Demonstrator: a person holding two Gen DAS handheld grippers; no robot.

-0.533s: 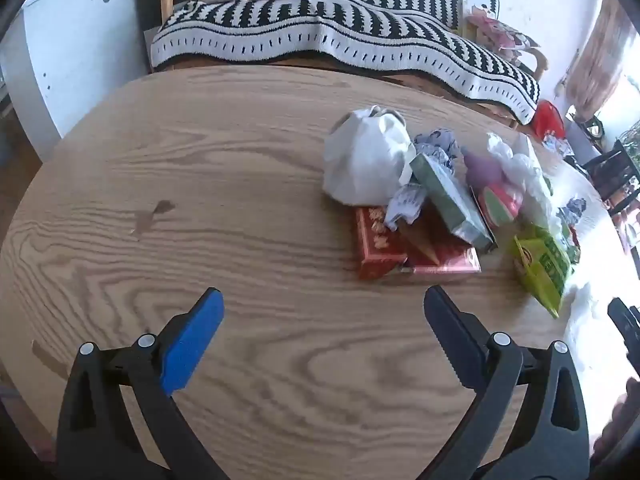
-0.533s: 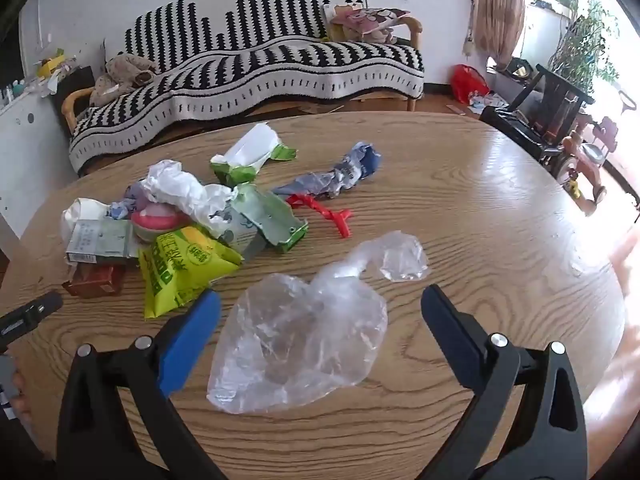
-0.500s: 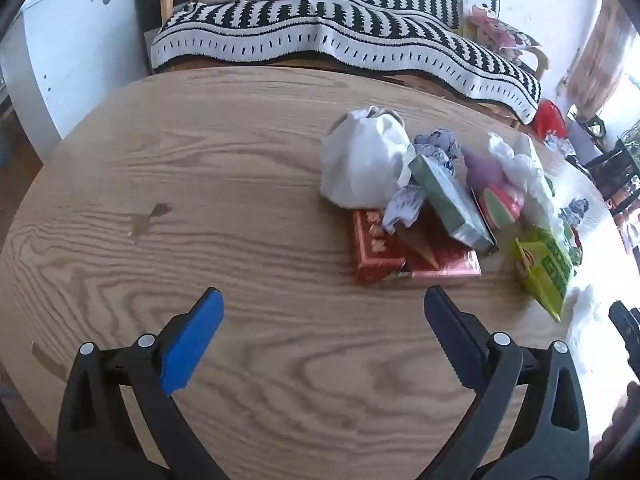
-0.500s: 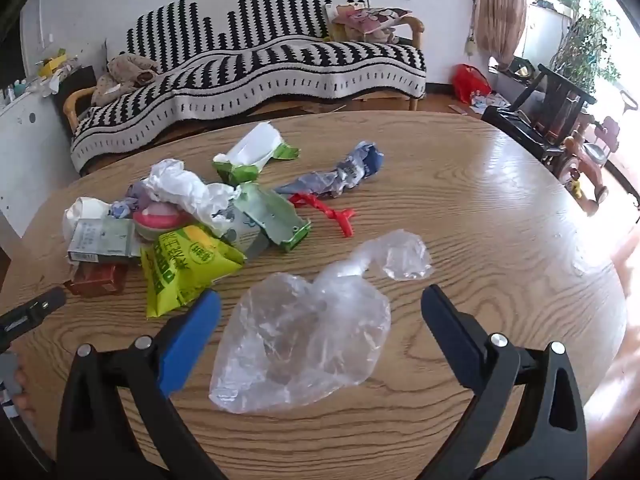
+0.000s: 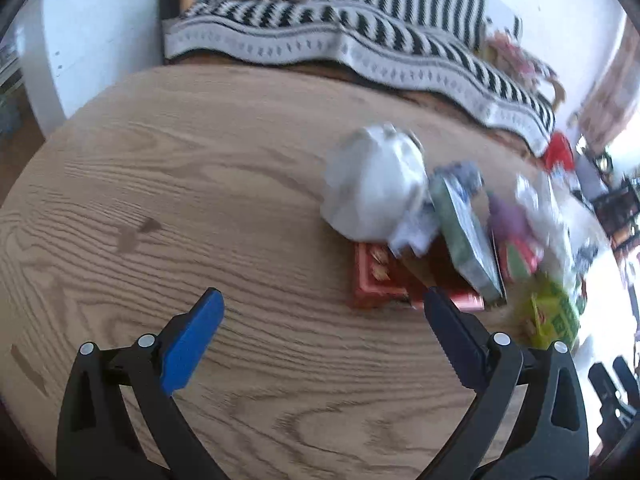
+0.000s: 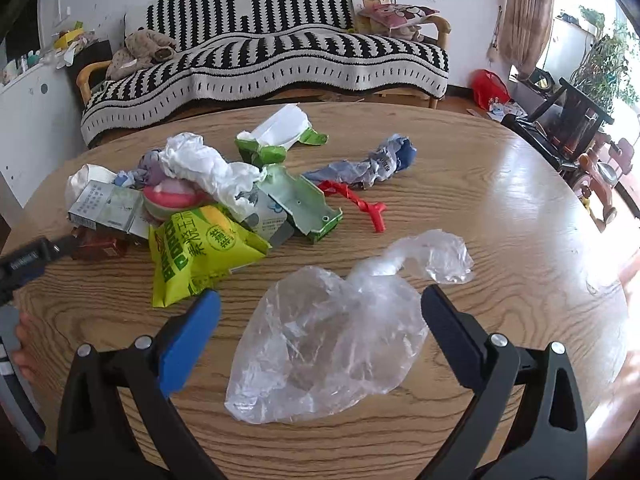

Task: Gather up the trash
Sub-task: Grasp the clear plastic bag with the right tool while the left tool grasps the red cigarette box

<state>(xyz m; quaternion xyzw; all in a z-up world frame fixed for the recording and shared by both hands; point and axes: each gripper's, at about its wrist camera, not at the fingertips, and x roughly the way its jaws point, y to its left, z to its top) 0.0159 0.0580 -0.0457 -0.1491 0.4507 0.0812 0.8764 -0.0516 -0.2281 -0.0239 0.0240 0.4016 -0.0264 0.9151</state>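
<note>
A pile of trash lies on the round wooden table (image 5: pixel 160 184). In the left wrist view, a white crumpled bag (image 5: pixel 372 184), a red box (image 5: pixel 376 276), a green-grey carton (image 5: pixel 464 232) and a yellow-green snack bag (image 5: pixel 552 312) lie ahead right. My left gripper (image 5: pixel 320 316) is open and empty, its right finger close to the red box. In the right wrist view, a clear plastic bag (image 6: pixel 332 332) lies between the open fingers of my right gripper (image 6: pixel 320 312). The snack bag (image 6: pixel 200 256), white paper (image 6: pixel 204 168), a green carton (image 6: pixel 304 204), a red ribbon (image 6: pixel 360 200) and a blue wrapper (image 6: pixel 372 164) lie beyond.
A sofa with a black-and-white striped cover (image 6: pixel 280 60) stands behind the table. A white cabinet (image 5: pixel 80 40) is at the left. A dark chair (image 6: pixel 568 120) and a toy tricycle (image 6: pixel 600 176) stand at the right. My left gripper's tip (image 6: pixel 28 260) shows at the right view's left edge.
My left gripper has moved forward and right toward the trash pile; its view is blurred by motion. My right gripper has hardly moved over the clear bag.
</note>
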